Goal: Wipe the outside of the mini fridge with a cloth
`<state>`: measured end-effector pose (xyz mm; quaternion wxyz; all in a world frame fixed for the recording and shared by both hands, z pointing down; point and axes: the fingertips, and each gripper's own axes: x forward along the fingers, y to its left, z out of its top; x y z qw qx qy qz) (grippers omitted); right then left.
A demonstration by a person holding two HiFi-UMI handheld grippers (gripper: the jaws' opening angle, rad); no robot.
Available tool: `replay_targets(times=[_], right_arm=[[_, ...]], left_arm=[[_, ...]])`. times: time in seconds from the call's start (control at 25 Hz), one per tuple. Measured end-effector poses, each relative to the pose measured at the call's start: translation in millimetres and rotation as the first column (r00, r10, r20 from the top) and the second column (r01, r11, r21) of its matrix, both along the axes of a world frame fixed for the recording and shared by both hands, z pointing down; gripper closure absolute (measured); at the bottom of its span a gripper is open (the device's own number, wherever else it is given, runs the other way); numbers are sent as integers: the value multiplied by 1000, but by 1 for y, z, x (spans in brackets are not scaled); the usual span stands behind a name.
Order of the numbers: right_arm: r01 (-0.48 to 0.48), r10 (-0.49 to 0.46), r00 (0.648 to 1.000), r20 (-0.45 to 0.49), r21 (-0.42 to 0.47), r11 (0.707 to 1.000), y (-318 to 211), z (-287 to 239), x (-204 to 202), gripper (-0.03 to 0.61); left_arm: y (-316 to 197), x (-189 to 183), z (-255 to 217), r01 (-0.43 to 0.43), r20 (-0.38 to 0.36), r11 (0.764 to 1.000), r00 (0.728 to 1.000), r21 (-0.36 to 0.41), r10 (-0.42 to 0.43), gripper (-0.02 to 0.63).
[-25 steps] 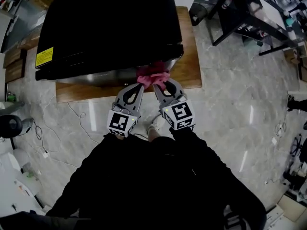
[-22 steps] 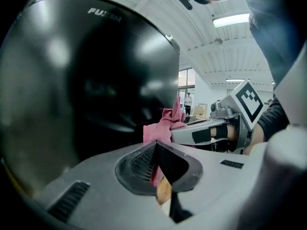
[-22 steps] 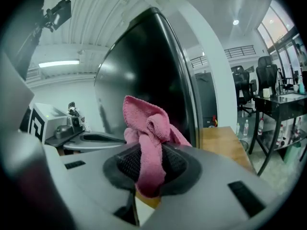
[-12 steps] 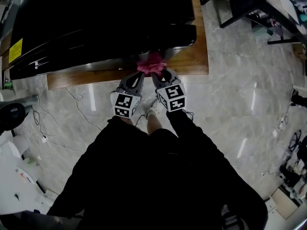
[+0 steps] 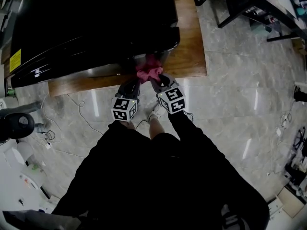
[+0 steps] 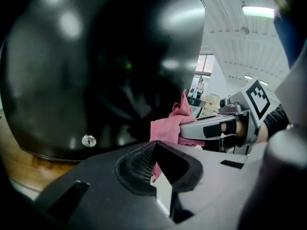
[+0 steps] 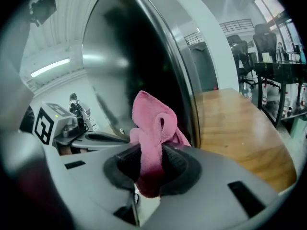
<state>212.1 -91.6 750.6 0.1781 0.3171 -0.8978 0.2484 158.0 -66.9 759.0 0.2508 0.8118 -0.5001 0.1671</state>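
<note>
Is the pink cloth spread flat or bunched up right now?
Bunched. The pink cloth stands in crumpled, looped folds, pinched between the jaws of the right tool rather than laid open.

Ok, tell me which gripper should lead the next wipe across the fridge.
The right gripper. Its jaws clamp the bulk of the cloth, held at the fridge front. The left gripper seems to pinch only a sliver.

Black-sleeved arms [image 5: 192,143] reach toward mid-frame. The grey two-jaw left gripper [image 5: 132,83] and the matching right gripper [image 5: 156,79] sit side by side, each clamped on one crumpled pink cloth [image 5: 147,72].
</note>
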Motion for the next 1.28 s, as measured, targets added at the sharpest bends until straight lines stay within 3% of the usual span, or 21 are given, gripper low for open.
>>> replay_targets(times=[0.24, 0.44, 0.64, 0.84, 1.0, 1.28], right_arm=[[32, -38, 998, 52, 112, 993, 30, -83, 45, 497], [-31, 2, 992, 127, 224, 974, 34, -170, 82, 495], [-69, 5, 983, 186, 336, 939, 37, -249, 103, 495], [-108, 10, 962, 274, 344, 933, 37, -291, 118, 494], [-115, 14, 964, 265, 369, 922, 38, -308, 130, 494], [-150, 46, 962, 269, 382, 912, 32, -326, 141, 494]], left_arm=[[40, 10, -94, -84, 27, 991, 996, 109, 81, 607], [56, 42, -201, -148, 42, 957, 989, 249, 142, 607], [58, 85, -285, -174, -12, 925, 982, 337, 189, 607], [56, 104, -329, -216, -19, 889, 969, 404, 245, 607], [58, 114, -357, -242, 7, 862, 964, 446, 267, 607], [50, 127, -382, -268, 3, 839, 953, 473, 303, 607]])
